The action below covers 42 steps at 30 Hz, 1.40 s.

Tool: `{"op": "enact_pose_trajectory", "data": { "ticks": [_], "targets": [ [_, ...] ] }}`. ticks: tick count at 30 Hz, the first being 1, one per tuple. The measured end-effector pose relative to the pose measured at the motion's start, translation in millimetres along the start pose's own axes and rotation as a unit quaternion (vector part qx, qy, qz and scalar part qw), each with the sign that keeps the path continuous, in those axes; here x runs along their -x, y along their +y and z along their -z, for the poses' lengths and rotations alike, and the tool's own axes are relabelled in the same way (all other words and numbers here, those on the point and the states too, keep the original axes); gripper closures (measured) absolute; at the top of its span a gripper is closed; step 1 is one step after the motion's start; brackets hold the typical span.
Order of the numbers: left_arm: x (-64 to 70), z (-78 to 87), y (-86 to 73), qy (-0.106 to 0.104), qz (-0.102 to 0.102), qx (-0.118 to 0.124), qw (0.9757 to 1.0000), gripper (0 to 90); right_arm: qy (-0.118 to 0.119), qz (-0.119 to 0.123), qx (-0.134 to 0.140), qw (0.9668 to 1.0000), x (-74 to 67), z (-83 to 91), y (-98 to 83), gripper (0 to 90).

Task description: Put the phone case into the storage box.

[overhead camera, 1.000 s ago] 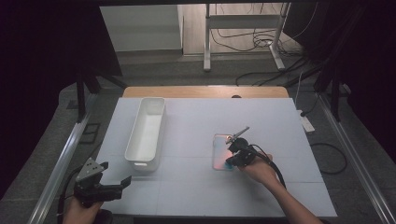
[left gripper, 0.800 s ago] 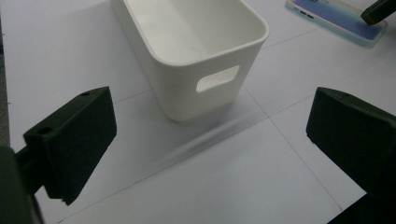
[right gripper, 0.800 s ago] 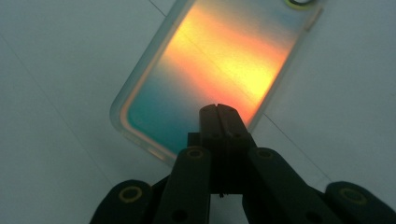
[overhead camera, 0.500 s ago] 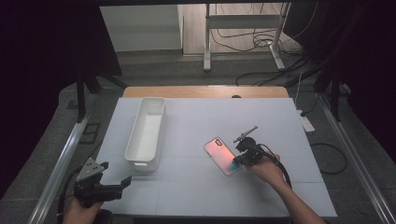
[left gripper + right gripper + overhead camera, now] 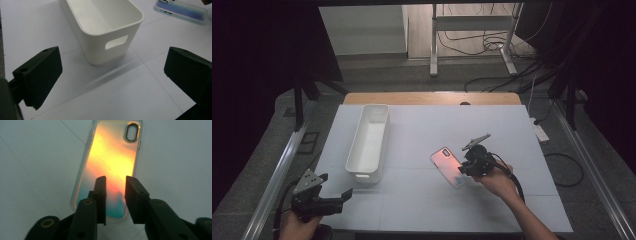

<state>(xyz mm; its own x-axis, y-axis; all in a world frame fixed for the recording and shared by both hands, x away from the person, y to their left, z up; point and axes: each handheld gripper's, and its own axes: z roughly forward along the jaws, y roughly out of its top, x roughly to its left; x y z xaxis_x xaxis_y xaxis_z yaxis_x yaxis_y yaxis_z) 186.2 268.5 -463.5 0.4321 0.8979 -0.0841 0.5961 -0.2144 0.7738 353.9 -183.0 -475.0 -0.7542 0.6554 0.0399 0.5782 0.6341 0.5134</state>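
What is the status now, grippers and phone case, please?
Right gripper over the phone case, jaws just opening, nothing gripped. Left gripper open, facing the white bin. Case flat on the table; nothing in the way.

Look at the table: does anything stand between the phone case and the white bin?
Nothing visible does. The phone case lies flat by the right gripper, and bare table separates it from the white bin.

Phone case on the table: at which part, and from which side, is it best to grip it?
Probably the near short end of the phone case, approached low from the right gripper. It lies flat, so only its thin rim can be pinched, and that end lies closest to the jaws.
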Motion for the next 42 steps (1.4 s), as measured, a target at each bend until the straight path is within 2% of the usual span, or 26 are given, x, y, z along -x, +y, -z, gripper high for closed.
{"op": "enact_pose_trajectory", "data": {
  "ticks": [4,5,6,9,18,22,27,35,39,42],
  "targets": [
    [-0.1,-0.1,0.0,0.0,0.001,0.0,1.0,2.7,-0.009,-0.001,0.013,0.9999,1.1,4.8,0.7,53.9],
    [-0.1,-0.1,0.0,0.0,0.001,0.0,1.0,2.7,-0.016,-0.003,0.019,0.9997,1.6,5.7,1.1,48.0],
    [-0.1,-0.1,0.0,0.0,0.001,0.0,1.0,2.7,-0.016,-0.003,0.019,0.9997,1.6,5.7,1.1,48.0],
    [0.0,-0.1,0.1,0.0,-0.001,-0.001,1.0,2.7,-0.027,-0.001,0.02,0.9994,2.8,6.8,2.3,38.0],
    [0.1,-0.2,0.1,0.0,-0.001,-0.001,1.0,2.7,-0.031,0.001,0.03,0.9991,4.7,8.4,6.7,14.9],
    [0.0,-0.2,0.1,0.0,-0.001,-0.001,1.0,2.7,-0.027,-0.013,0.03,0.9991,6.0,8.6,7.5,3.9],
    [0.2,-0.3,0.2,0.0,-0.002,-0.002,1.0,2.7,-0.017,-0.02,0.047,0.9986,7.4,8.8,7.9,0.0],
    [0.0,-0.3,0.2,-0.001,-0.001,-0.002,1.0,2.7,-0.022,-0.03,0.037,0.9986,13.2,4.8,5.9,0.0],
    [0.1,-0.3,0.2,-0.001,-0.002,-0.002,1.0,2.7,-0.015,-0.05,0.037,0.9979,15.2,1.9,5.5,0.0],
    [0.1,-0.2,0.2,-0.001,-0.002,-0.002,1.0,2.7,-0.019,-0.044,0.033,0.9983,15.0,-1.0,6.3,0.0]
  ]
}}
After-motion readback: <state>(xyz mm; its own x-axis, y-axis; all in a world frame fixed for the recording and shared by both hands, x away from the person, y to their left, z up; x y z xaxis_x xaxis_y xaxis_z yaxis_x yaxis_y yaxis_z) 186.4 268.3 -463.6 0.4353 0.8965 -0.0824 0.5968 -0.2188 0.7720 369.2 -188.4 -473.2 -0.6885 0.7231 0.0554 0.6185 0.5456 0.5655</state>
